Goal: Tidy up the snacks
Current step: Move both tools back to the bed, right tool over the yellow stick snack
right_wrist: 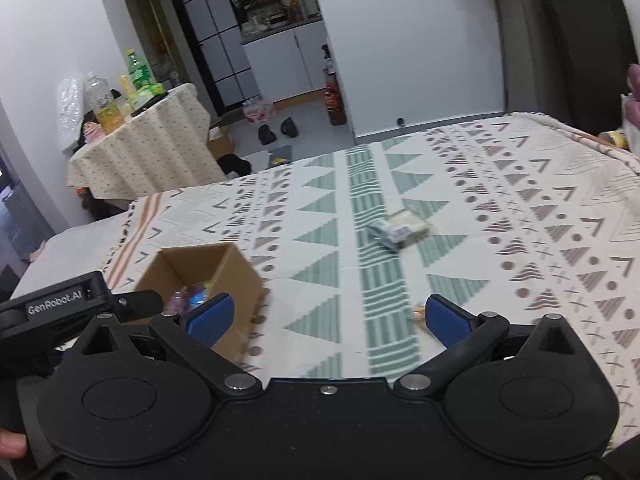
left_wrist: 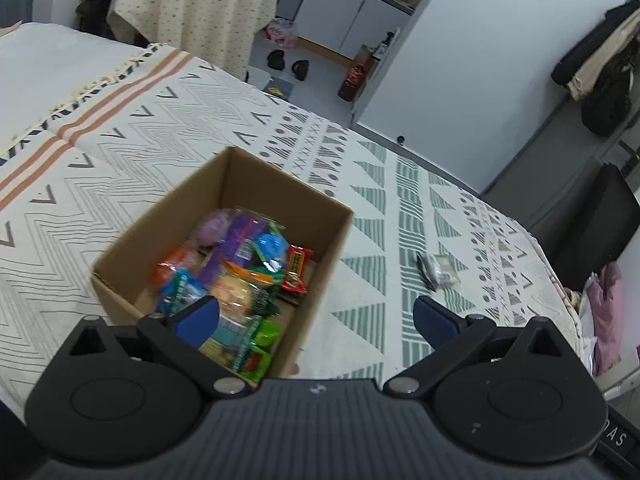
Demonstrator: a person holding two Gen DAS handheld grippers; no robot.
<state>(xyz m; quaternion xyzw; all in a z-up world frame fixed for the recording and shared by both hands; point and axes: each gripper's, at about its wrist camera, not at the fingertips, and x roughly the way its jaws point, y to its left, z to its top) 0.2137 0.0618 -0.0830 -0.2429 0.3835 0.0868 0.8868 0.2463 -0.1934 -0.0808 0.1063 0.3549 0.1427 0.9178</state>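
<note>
We see the left gripper [left_wrist: 316,320] spread wide, empty, above the snack-filled cardboard box [left_wrist: 132,240]. Our right gripper [right_wrist: 328,320] also gapes empty; one loose snack packet [right_wrist: 400,229] lies apart on the patterned bedspread [right_wrist: 520,240].
</note>
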